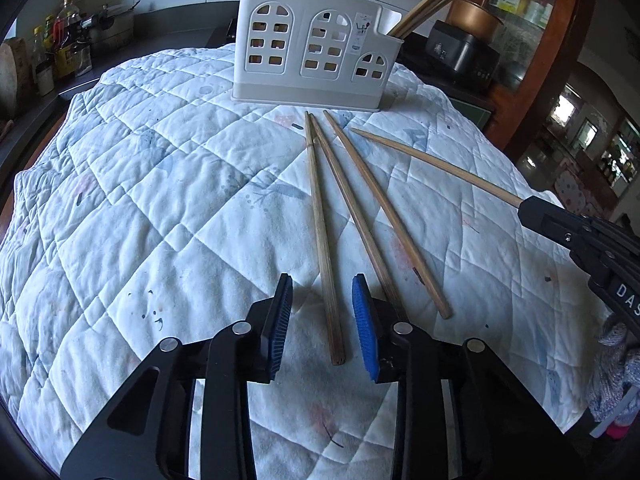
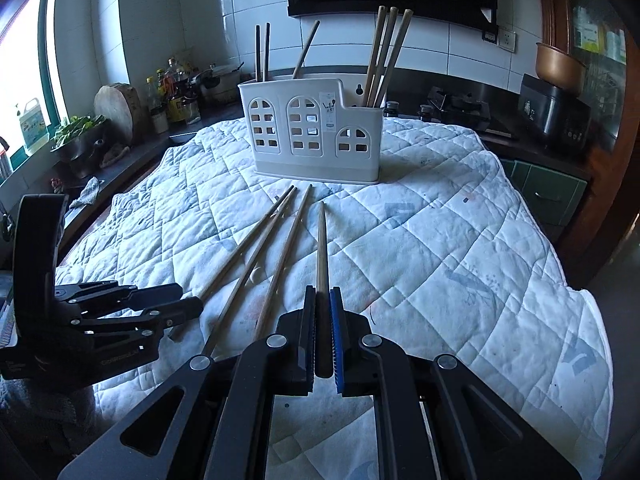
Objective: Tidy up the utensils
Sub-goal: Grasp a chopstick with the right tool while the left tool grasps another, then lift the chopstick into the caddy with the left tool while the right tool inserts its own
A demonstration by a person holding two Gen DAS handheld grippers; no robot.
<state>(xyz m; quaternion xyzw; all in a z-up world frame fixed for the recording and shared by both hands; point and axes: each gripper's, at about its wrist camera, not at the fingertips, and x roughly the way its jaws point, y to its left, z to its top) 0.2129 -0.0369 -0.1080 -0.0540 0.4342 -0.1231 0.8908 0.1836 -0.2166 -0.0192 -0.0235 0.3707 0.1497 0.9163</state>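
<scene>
The right hand-held gripper [image 2: 323,336] is clenched on one chopstick [image 2: 321,248], whose long axis points straight at the holder [image 2: 312,136] near the desk's far edge. The left hand-held gripper [image 1: 322,320], released, straddles a loose chopstick [image 1: 320,216] lying the same way.

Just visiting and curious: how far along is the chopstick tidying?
Partly done. Six chopsticks already stand in the white holder. The right gripper is shut on one chopstick, its tip pointing at the holder. The left gripper is open around the end of the leftmost of three loose chopsticks lying on the quilt. So four are left to put away.
</scene>
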